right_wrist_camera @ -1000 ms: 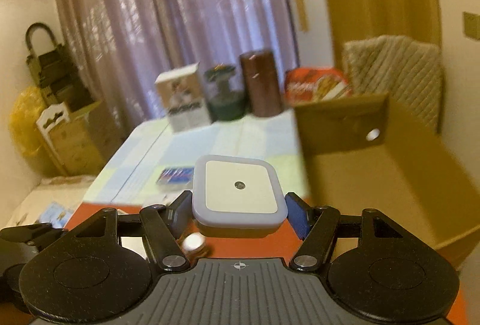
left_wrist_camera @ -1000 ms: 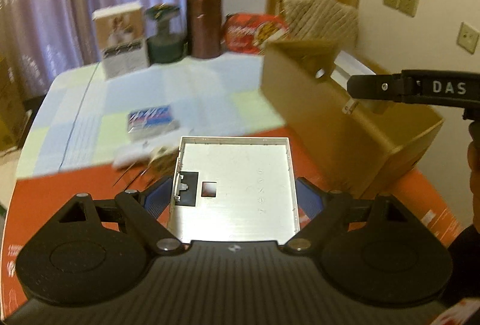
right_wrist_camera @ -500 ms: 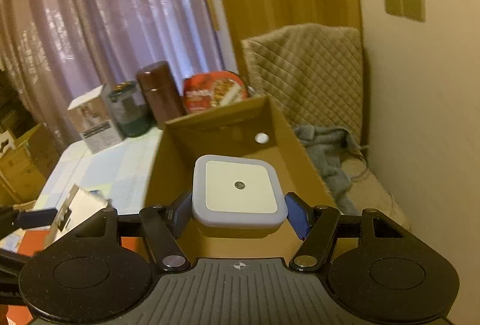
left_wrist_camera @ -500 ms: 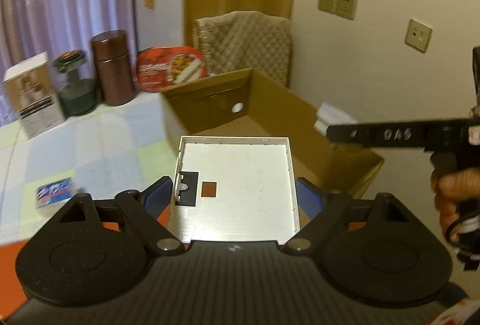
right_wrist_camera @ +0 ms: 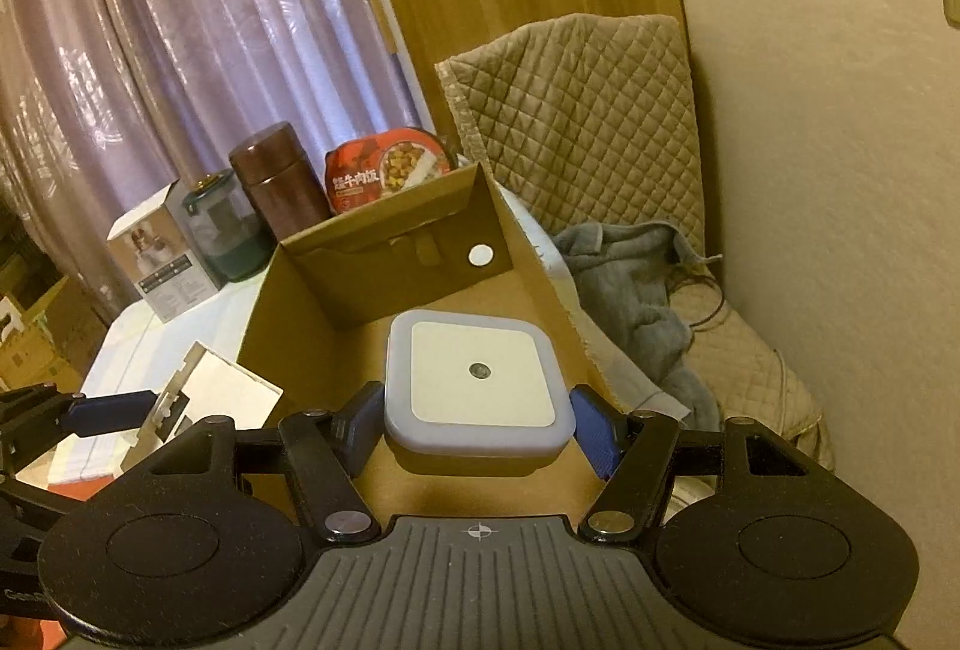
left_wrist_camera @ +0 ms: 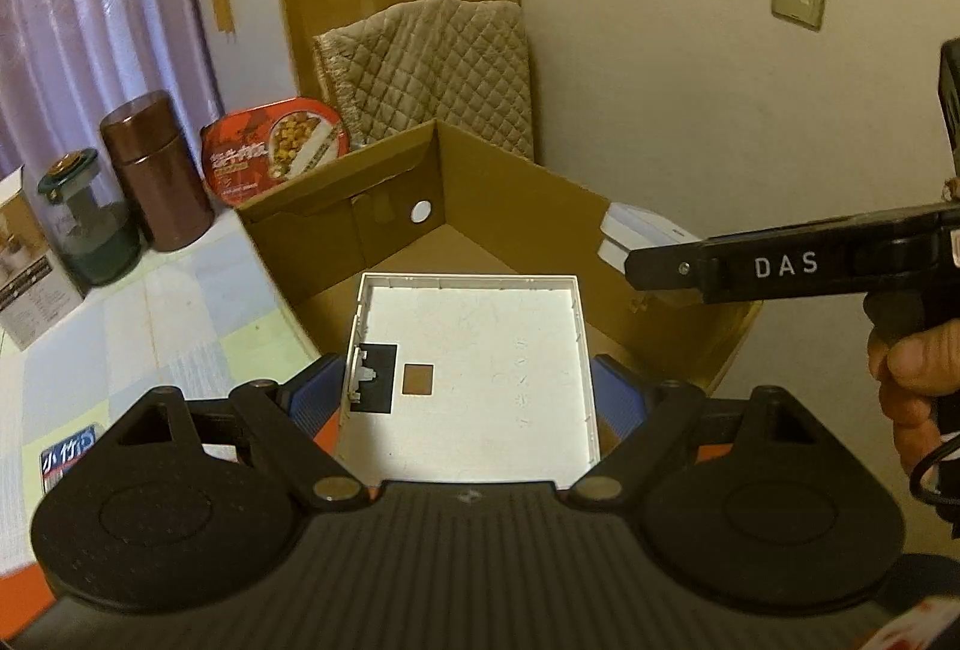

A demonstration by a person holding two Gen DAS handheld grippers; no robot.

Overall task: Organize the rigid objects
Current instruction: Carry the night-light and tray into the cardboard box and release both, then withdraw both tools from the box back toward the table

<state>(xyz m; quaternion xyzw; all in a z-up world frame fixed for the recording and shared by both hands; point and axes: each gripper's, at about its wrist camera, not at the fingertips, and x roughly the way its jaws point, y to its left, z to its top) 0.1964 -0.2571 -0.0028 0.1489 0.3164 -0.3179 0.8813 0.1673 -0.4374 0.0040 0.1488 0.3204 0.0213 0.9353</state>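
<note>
Presently both items are carried over the open brown cardboard box (left_wrist_camera: 510, 206), none released yet.

Left gripper (left_wrist_camera: 468, 392): clamped on the flat square white plastic cover plate (left_wrist_camera: 474, 356), blue pads pressing its left and right edges. Plate is held hollow side up, raised rim and small square cut-out visible. It hangs over the near left part of the box, clear of the floor. Grip across the two side edges looks deliberate: thin rigid shell, only the rims give the pads purchase.

Right gripper (right_wrist_camera: 477, 425): clamped on the square white night-light w/ pale rounded border and centre sensor dot (right_wrist_camera: 477, 380), pads on opposite sides, face up. It sits above the box interior, toward the right wall. In the left view the same light shows just past the box's right wall (left_wrist_camera: 636, 236), w/ the right gripper's black arm marked DAS in front of it; the person's hand (left_wrist_camera: 918, 368) is on the handle.

Box stands at the far right end of the table w/ pastel checked cloth (left_wrist_camera: 168, 314), so it likely serves as the collecting bin. Box floor appears bare; far wall has a round hole.

Brown cylindrical canister (left_wrist_camera: 156, 182), dark green lidded jar (left_wrist_camera: 90, 224) and red printed meal tray (left_wrist_camera: 276, 149) stand behind the box, not involved.

Judgement: both loads are ready to lower. Risk: the two grippers are close together over one opening; the plate could tip if released high.
</note>
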